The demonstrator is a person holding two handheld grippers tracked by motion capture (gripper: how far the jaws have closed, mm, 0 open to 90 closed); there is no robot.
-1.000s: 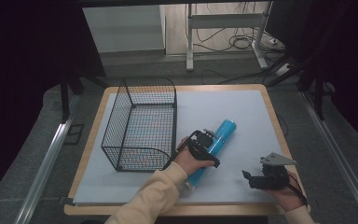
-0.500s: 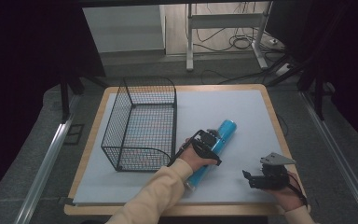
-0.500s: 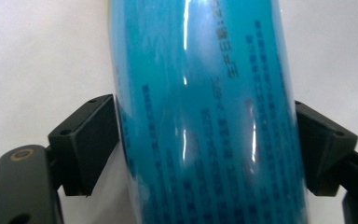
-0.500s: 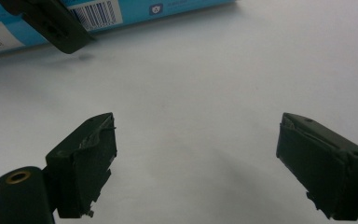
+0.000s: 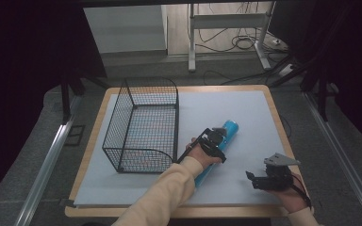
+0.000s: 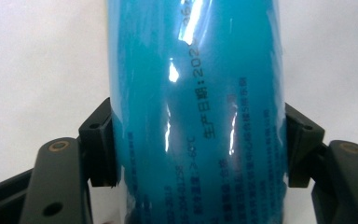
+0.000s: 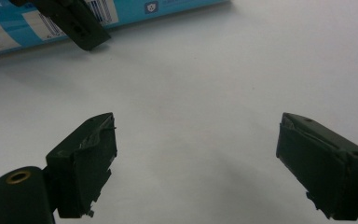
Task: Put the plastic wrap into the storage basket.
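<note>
- High view: a long, shiny blue plastic tube (image 5: 215, 149) lies on the white table top (image 5: 245, 113), just to the right of a black wire basket (image 5: 143, 127). The basket has nothing in it.
- High view: the left gripper (image 5: 211, 141) sits over the middle of the tube, with a hand in a cream sleeve (image 5: 169, 188) holding it. The right gripper (image 5: 268, 179) rests near the front right corner of the table, well apart from the tube.
- Left gripper view: the two black jaws press on both sides of the blue tube (image 6: 196, 116), so they are pinching it. The tube has small dark writing on it, and the white table shows behind it.
- Right gripper view: the two black jaws are spread wide with nothing between them, just the white table (image 7: 205, 93). The blue tube (image 7: 121, 14) lies far off at the top, with a white label.
- What could go wrong: the tube looks smooth and round, so I think it could slip or roll out of the jaws. It is long, so one end might dip down if it is lifted. It could bump the basket's wire wall, because the basket is so close.
</note>
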